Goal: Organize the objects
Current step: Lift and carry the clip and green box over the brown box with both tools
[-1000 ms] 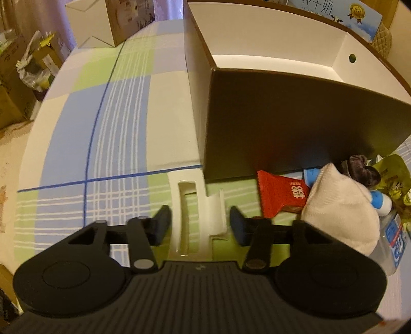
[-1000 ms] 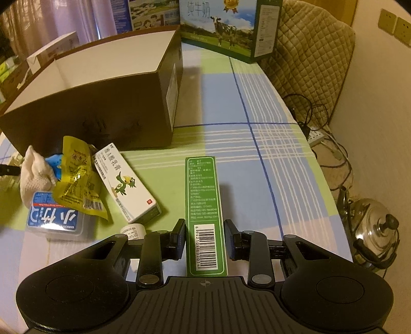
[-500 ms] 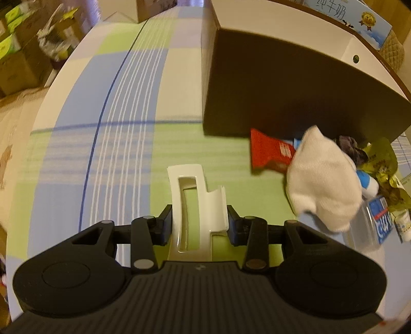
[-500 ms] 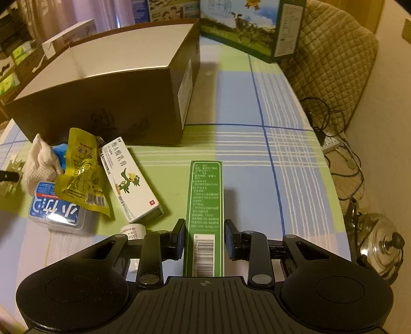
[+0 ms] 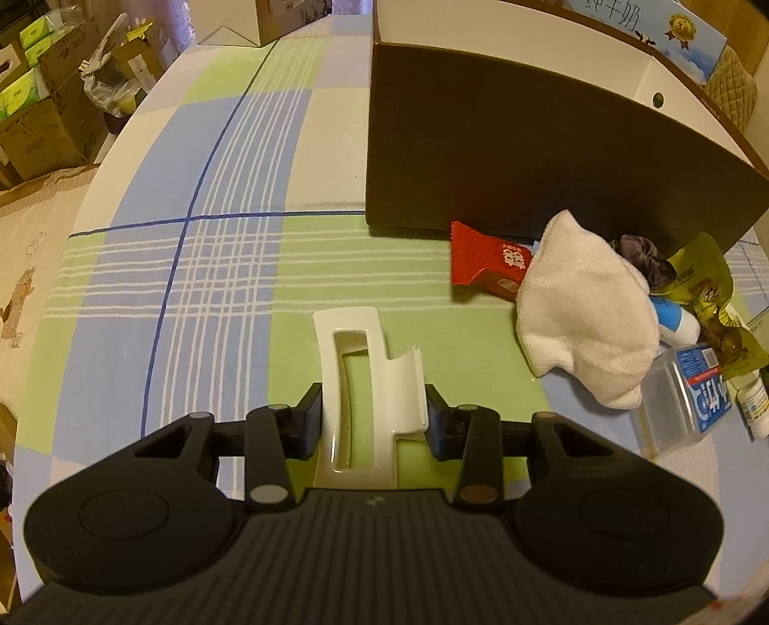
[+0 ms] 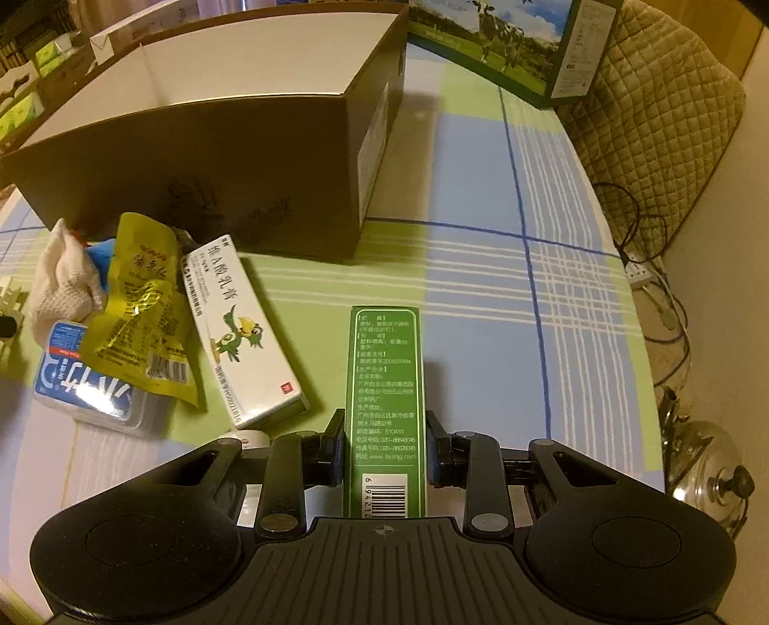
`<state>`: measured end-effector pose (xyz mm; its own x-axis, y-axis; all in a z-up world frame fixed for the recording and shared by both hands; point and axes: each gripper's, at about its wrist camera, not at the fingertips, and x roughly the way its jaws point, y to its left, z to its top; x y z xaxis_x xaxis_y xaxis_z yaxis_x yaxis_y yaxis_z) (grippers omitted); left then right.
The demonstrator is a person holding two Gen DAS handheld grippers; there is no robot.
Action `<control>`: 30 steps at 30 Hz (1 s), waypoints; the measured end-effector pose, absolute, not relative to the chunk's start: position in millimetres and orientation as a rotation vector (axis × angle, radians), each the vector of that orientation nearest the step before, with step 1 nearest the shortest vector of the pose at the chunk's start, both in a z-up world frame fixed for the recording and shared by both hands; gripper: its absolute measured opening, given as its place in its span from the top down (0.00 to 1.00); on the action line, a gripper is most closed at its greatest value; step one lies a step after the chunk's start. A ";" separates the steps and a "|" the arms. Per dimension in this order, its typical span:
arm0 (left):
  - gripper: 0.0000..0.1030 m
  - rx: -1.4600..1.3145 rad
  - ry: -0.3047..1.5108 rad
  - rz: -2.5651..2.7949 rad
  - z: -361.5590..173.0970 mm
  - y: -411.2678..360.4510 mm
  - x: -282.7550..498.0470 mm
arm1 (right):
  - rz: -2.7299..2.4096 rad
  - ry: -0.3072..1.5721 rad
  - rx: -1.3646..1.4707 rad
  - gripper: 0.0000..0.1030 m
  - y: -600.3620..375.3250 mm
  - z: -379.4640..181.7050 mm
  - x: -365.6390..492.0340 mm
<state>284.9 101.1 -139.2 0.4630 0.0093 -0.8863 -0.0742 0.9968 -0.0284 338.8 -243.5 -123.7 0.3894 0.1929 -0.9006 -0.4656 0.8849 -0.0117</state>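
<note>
My left gripper point(image 5: 372, 413) is shut on a white plastic clip point(image 5: 358, 384) and holds it above the checked tablecloth. My right gripper point(image 6: 384, 447) is shut on a long green box point(image 6: 387, 404) and holds it above the cloth. A large open brown cardboard box point(image 5: 528, 158) stands ahead of the left gripper and also shows in the right wrist view point(image 6: 230, 158), ahead and to the left. Its inside is white and looks empty.
A pile lies in front of the box: red packet point(image 5: 490, 262), white cloth point(image 5: 586, 312), yellow packet point(image 6: 139, 307), white carton with a bird point(image 6: 240, 331), clear blue-labelled case point(image 6: 86, 380). A milk carton box point(image 6: 504, 43) stands behind. The table edge runs at right.
The left gripper closed on the white clip and lifted it back from the box. The right gripper lifted the green box slightly.
</note>
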 end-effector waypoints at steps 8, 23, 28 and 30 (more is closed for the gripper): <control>0.65 -0.071 1.033 0.041 -107.6 100.1 280.8 | 0.413 1.086 -0.207 0.73 -253.6 -100.6 338.3; 0.65 -0.099 0.858 -0.038 -20.9 82.7 317.8 | 0.606 0.894 -0.042 0.73 -218.0 4.5 367.3; 0.65 -0.113 0.822 -0.079 -6.5 64.8 355.1 | 0.653 0.859 -0.002 0.73 -179.9 13.9 388.8; 0.65 -0.119 0.804 -0.099 -1.4 56.7 372.1 | 0.674 0.853 0.019 0.73 -165.2 16.1 398.2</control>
